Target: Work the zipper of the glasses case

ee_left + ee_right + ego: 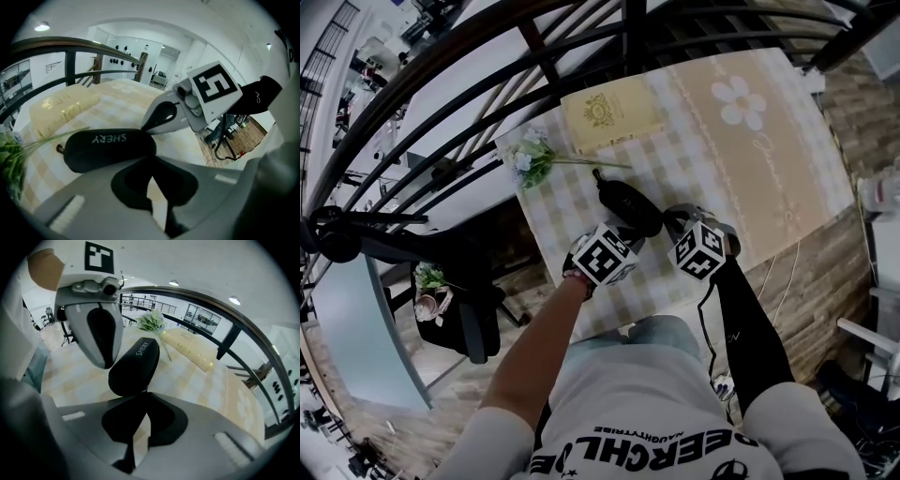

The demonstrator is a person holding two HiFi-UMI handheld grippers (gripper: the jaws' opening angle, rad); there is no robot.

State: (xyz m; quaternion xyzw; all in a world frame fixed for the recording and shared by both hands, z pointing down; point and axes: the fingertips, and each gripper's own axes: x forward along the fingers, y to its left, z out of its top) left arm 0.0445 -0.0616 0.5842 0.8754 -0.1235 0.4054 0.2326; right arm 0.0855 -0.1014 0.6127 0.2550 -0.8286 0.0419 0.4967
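I have the black case (630,208) lying flat on the checked-cloth worktop (567,211), towards its near edge. My right claw (146,392) is pinched together with its tips right at the case's near end. I can't make out whether they hold the zip pull. My left claw (152,158) is together too, just beside that same end. Flowers (530,159) and a cream box (609,114) lie beyond.
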